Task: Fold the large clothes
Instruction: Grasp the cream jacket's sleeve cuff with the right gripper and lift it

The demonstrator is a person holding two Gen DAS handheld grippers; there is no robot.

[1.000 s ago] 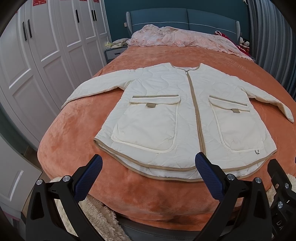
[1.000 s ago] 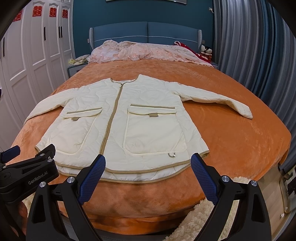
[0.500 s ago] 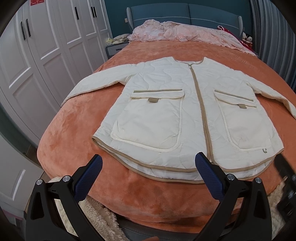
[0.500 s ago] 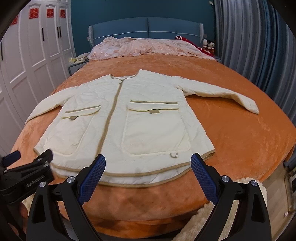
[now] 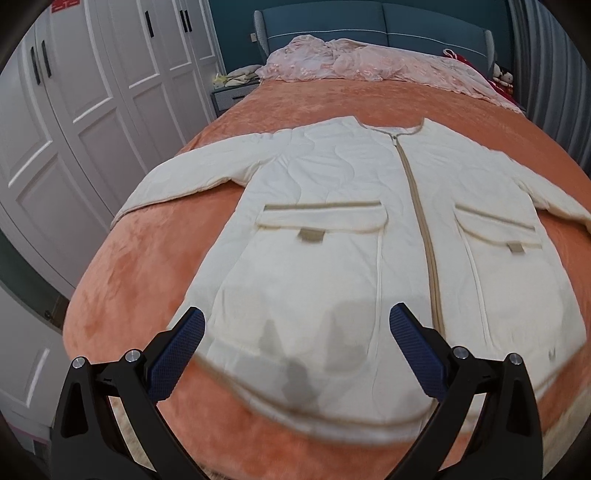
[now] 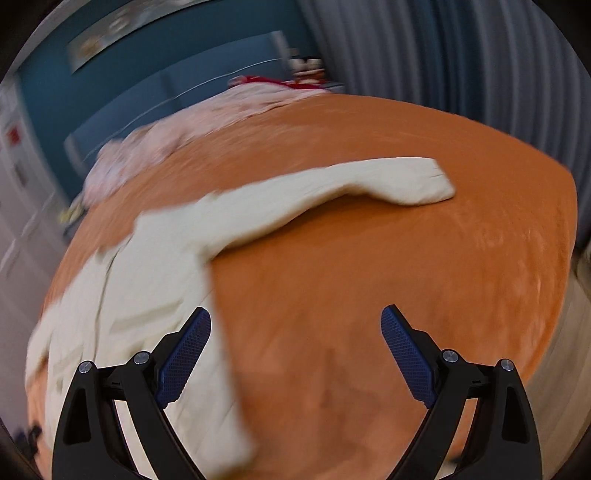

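A cream quilted jacket [image 5: 354, 236] with tan zip and two flap pockets lies flat, front up, sleeves spread, on the orange bedspread [image 5: 140, 273]. My left gripper [image 5: 295, 343] is open and empty, just above the jacket's hem on its left half. My right gripper [image 6: 295, 339] is open and empty over bare bedspread [image 6: 369, 288] beside the jacket's right side [image 6: 147, 266]; its left finger [image 6: 184, 354] overlaps the jacket's edge. The right sleeve [image 6: 369, 181] stretches ahead of it. The right wrist view is blurred and tilted.
A pink crumpled blanket [image 5: 369, 66] lies at the blue headboard [image 5: 369, 22]. White wardrobe doors [image 5: 74, 110] stand left of the bed, with a nightstand [image 5: 229, 96] in the corner. Grey curtains [image 6: 461, 55] hang on the right. The bed's right edge [image 6: 569, 221] drops off.
Both grippers have moved forward over the bed. The left one came closer to the hem. The right one swung right and tilted, now facing the right sleeve.
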